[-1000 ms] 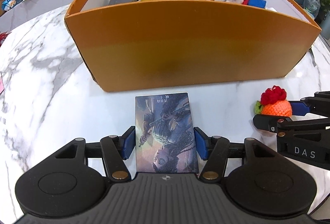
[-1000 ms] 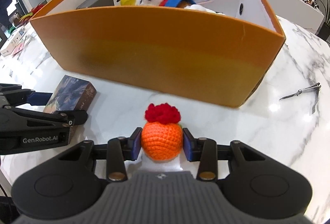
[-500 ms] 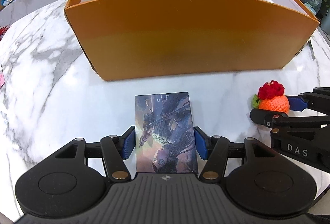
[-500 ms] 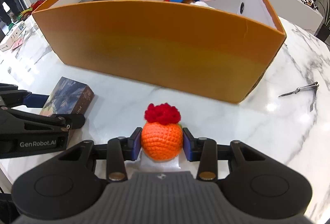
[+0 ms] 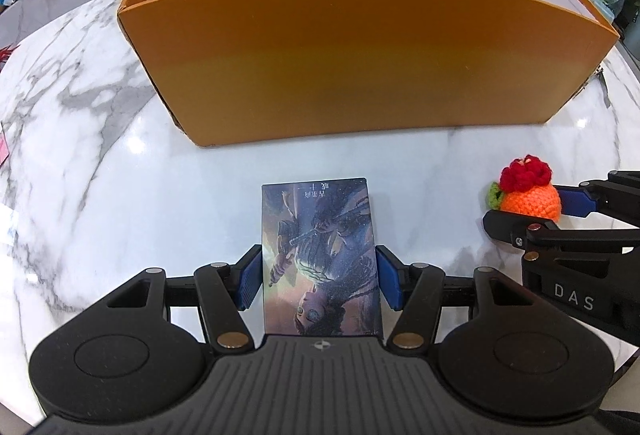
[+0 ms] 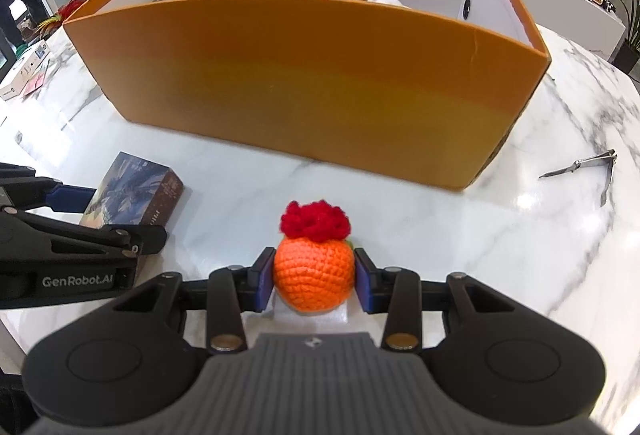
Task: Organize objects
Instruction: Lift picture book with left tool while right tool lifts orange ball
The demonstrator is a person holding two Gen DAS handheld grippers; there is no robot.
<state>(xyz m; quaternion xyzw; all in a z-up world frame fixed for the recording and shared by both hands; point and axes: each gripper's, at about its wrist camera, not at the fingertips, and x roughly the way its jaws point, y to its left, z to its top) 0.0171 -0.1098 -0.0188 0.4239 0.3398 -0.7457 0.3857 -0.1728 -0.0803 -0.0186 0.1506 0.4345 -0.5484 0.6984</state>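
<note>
Left tool (image 5: 319,281) pinching card box (image 5: 320,259) lengthwise toward orange bin (image 5: 360,55), right tool (image 6: 314,281) clamping crocheted orange (image 6: 314,275)

Both grippers have risen above the white marble table (image 5: 88,163) over the last second. The left gripper (image 5: 319,277) has carried the flat, dark blue illustrated card box (image 5: 320,259) up with it, and the right gripper (image 6: 314,281) the orange crocheted ball with a red top (image 6: 314,275). The far-side open orange cardboard box (image 5: 360,59) is now seen from higher, showing more of its inside.
</note>
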